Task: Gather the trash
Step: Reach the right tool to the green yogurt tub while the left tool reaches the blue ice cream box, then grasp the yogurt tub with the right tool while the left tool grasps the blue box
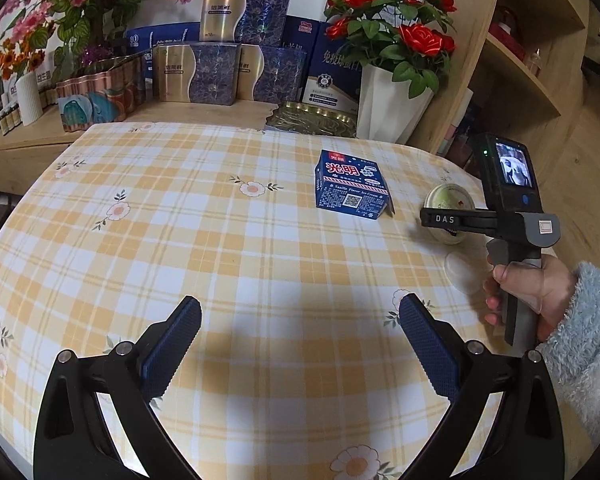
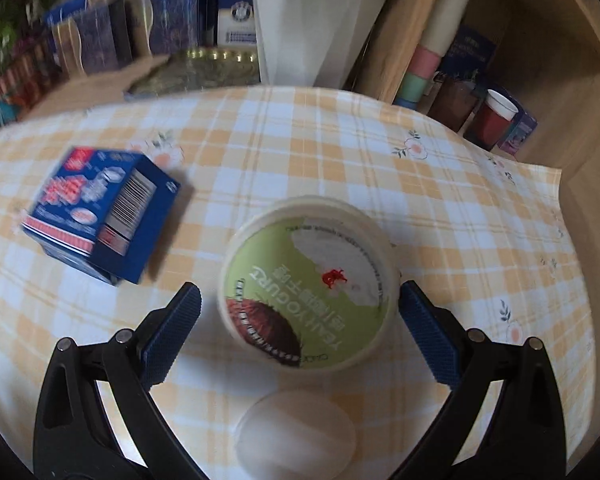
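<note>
While the yogurt cup (image 2: 306,282) stands on the checked tablecloth (image 2: 440,184) with its green and white lid facing up, your right gripper (image 2: 300,308) sits around it with the fingers spread wide; the right-side pad (image 2: 428,340) is at or just beside the cup's rim, and the left-side pad (image 2: 172,336) is clear of it. Just nearer to you than the cup lies a translucent white lid (image 2: 296,432), flat on the cloth between the two finger arms. Off to the left of the cup, apart from it, the blue ice cream carton (image 2: 100,216) rests on the table, with its barcode side turned toward your right wrist camera; that view is blurred, so fine print does not read.

From your left wrist, the same blue carton (image 1: 352,190) sits near the far right part of the table, and the cup (image 1: 448,204) shows behind the right tool's nose, partly hidden by it. Your right hand (image 1: 532,292), in a fluffy pale blue sleeve (image 1: 584,344), grips that tool's handle. Your left gripper (image 1: 300,336) hangs over bare cloth with its fingers wide apart and nothing between them, well short of the carton.

Beyond the table's far edge stand a white vase of red roses (image 1: 388,100), stacked gift boxes (image 1: 220,60) and a wooden shelf unit (image 1: 520,60).
</note>
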Demonstrator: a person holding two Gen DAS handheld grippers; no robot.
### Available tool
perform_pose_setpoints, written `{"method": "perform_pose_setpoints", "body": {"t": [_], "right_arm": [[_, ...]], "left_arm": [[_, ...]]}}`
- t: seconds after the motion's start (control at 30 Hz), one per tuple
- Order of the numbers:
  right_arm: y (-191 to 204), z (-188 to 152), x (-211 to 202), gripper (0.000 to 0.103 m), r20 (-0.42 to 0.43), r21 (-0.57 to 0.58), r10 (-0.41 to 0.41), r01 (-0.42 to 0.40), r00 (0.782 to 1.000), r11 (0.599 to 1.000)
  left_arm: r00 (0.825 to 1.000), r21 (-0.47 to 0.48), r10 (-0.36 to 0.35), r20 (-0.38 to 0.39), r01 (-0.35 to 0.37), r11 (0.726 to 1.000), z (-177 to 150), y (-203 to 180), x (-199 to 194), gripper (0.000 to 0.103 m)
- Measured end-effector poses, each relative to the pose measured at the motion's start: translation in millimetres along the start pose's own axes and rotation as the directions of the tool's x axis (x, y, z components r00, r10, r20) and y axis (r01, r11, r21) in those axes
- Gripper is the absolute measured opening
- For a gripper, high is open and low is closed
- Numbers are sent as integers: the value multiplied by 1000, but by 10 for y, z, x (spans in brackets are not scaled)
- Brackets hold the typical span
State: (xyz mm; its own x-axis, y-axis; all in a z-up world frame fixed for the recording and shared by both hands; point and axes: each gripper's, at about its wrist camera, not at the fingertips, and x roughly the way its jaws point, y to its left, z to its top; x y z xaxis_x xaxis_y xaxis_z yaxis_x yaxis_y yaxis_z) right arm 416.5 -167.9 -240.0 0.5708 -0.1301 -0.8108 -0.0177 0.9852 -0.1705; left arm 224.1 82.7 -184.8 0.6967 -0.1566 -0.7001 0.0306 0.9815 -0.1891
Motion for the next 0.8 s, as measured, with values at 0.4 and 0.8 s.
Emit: {"method": "perform_pose_setpoints", "body": {"t": [0.4, 0.8], "right_arm": [[-436, -284, -513, 86, 134, 24, 188, -193, 973, 981], [-838, -628, -884, 86, 224, 147, 248, -285, 942, 947]], "left_arm": [[995, 95, -81, -53, 85, 992, 516, -385, 702, 97], [987, 145, -2, -158, 25, 989, 1140, -692, 1763, 97]]}}
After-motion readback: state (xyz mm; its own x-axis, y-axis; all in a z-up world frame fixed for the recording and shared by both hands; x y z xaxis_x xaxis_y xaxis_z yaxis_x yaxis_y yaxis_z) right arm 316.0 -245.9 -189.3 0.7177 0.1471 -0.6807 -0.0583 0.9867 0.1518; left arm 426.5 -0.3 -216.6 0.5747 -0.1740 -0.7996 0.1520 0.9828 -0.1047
